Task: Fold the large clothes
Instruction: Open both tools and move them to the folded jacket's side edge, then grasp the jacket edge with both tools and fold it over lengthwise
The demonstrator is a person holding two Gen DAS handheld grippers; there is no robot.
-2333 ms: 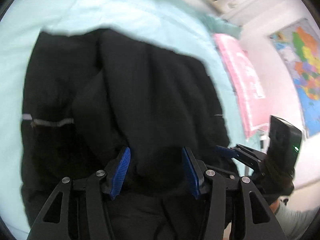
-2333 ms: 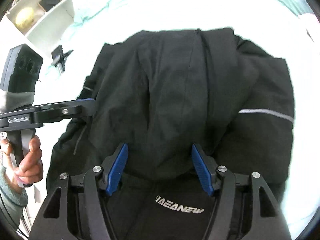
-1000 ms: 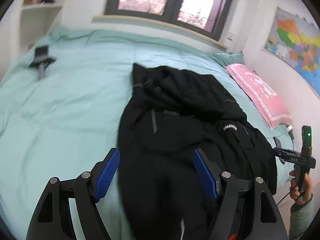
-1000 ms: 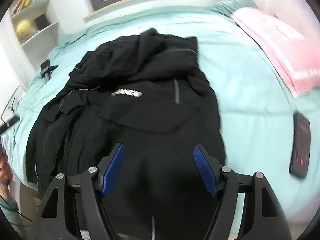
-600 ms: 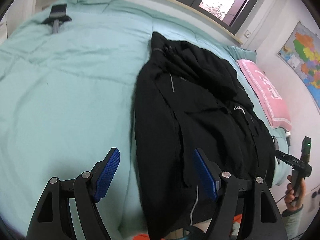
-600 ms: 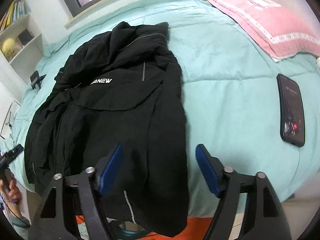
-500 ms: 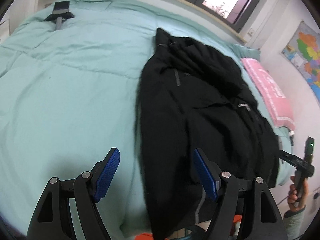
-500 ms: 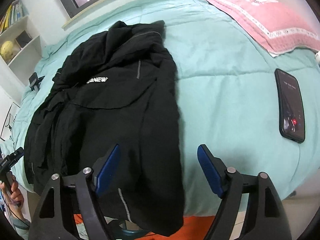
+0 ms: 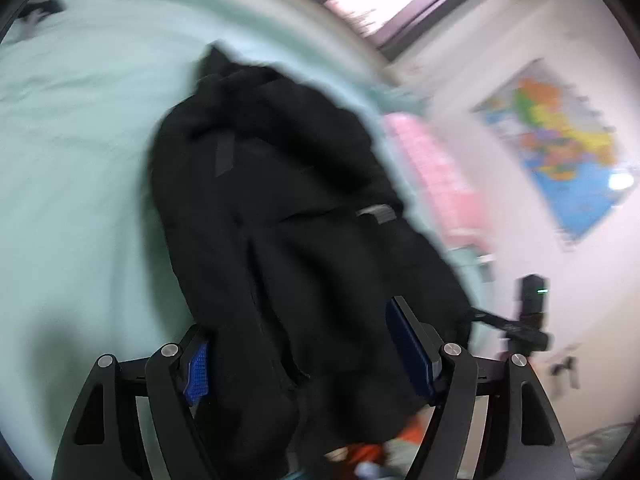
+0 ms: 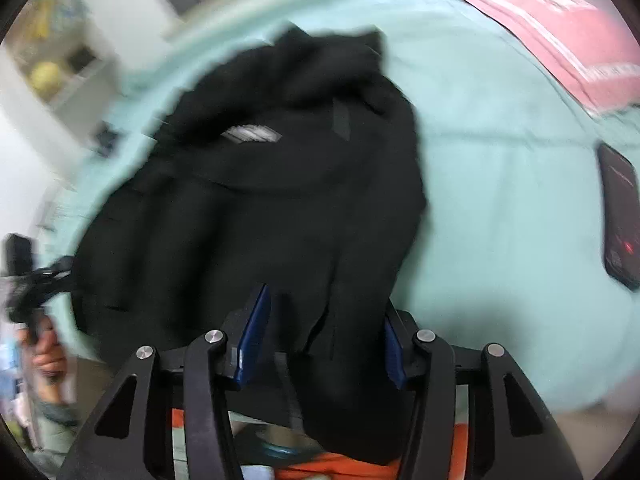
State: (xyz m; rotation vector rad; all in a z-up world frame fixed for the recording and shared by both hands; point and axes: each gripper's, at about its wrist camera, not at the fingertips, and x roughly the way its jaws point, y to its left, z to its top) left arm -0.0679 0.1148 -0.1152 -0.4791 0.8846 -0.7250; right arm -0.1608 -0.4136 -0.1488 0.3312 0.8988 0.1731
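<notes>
Mint-green bed (image 9: 72, 168) carries the black jacket (image 9: 280, 208) mid-frame, its hem draped between both left tongs (image 9: 308, 352) and right tongs (image 10: 318, 344), spread wide and clamping nothing; soft, bulky, floppy cloth, probably best pinched at hem corners.

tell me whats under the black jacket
The black jacket lies on the teal bed cover, which shows all around it. Its near hem hangs over the bed edge. Anything beneath the fabric itself is covered and cannot be seen.

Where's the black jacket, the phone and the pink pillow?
black jacket (image 10: 280, 208), right wrist view, middle of its back.
phone (image 10: 618, 212), right wrist view, dark screen.
pink pillow (image 10: 560, 20), right wrist view, top face.
</notes>
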